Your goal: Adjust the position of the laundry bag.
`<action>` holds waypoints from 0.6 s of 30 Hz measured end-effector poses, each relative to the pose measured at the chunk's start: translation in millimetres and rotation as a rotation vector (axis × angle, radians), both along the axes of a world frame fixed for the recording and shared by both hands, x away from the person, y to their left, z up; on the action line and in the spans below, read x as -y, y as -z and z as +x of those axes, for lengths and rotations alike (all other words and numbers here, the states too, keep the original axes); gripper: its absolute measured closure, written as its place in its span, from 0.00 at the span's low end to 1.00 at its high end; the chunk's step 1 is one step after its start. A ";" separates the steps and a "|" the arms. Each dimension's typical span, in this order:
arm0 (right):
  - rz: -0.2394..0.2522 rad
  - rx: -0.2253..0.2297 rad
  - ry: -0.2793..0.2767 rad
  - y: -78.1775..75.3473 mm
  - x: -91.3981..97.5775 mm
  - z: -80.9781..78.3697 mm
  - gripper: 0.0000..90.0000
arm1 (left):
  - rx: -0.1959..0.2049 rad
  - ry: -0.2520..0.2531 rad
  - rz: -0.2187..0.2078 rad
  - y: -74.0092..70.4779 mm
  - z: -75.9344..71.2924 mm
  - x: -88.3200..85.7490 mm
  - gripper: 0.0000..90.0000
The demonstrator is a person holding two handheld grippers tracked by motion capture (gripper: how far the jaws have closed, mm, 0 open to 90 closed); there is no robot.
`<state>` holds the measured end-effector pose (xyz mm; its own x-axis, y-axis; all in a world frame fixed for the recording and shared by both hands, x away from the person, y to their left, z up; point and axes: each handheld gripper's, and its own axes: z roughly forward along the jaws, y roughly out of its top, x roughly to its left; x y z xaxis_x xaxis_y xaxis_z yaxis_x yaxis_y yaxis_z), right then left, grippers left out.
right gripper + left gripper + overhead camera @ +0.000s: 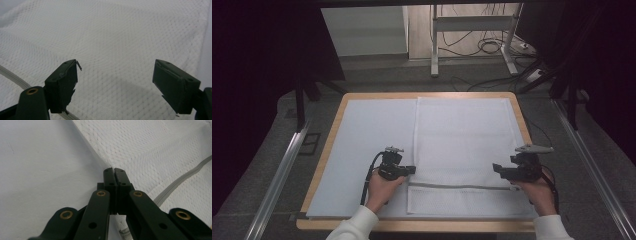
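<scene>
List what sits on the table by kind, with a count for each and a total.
White mesh bag with a grey zipper: 1
Pale blue mat under it: 1
Hand-held tools: 2, the left tool and the right tool
Total: 4

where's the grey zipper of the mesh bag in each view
High view: the zipper runs across the near part of the white mesh bag, between the two hand-held grippers.
Left gripper view: at right, slanting up to the right edge.
Right gripper view: lower left, passing behind the left jaw.
Shared landmark: the bag's mesh weave.
</scene>
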<state>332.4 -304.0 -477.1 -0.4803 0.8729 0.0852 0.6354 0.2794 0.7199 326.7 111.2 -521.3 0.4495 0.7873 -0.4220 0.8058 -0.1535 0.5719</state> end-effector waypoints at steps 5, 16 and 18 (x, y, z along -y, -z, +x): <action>0.001 0.005 0.011 -1.6 4.9 0.4 0.21 | 0.001 0.002 -0.005 -0.4 0.0 -0.8 1.00; 0.004 -0.028 0.057 3.4 20.5 5.2 0.23 | 0.001 0.004 -0.008 -0.9 0.2 -1.2 1.00; 0.008 -0.031 0.061 3.4 21.8 5.6 0.23 | 0.001 0.005 -0.008 -0.9 0.3 -1.2 1.00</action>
